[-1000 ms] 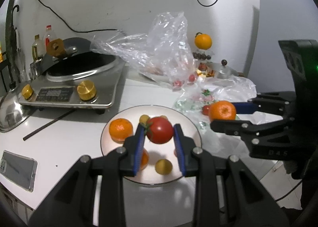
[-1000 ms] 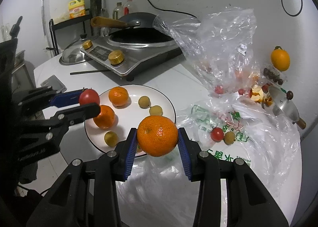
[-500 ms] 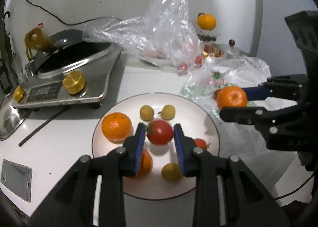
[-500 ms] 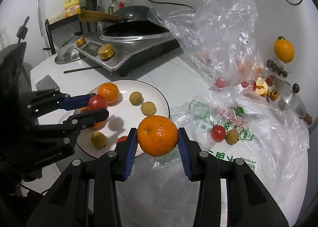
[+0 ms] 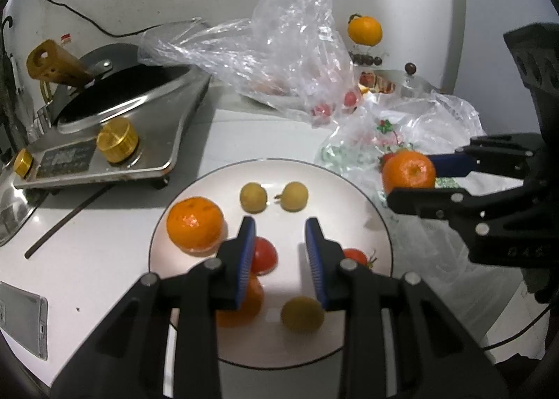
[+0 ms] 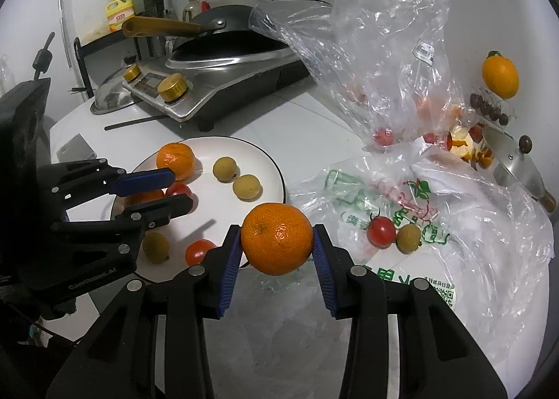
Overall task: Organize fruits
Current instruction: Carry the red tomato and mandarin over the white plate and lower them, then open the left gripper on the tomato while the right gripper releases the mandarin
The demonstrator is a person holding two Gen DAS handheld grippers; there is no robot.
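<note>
A white plate (image 5: 349, 210) holds an orange (image 5: 195, 226), several small yellow fruits (image 5: 253, 197) and a tomato (image 5: 354, 255). My left gripper (image 5: 277, 224) hangs low over the plate, jaws apart with only bare plate between them. A red tomato (image 5: 263, 259) lies on the plate against its left finger, partly hidden. A second orange (image 5: 244, 301) shows under that finger. My right gripper (image 6: 277, 238) is shut on a large orange (image 6: 277, 234), held just off the plate's (image 6: 223, 207) right rim. In the left wrist view that orange (image 5: 408, 172) appears at the right.
An induction cooker with a wok (image 5: 115, 126) stands behind the plate on the left, with a dark rod (image 5: 66, 220) and a phone (image 5: 21, 318) near it. Crumpled plastic bags (image 6: 384, 67) fill the right side. One printed bag carries a tomato (image 6: 380, 231) and a yellow fruit (image 6: 408, 238).
The left gripper came down over the plate, and the tomato it held now lies on the plate beside its left finger. The right gripper sank a little with its orange.
</note>
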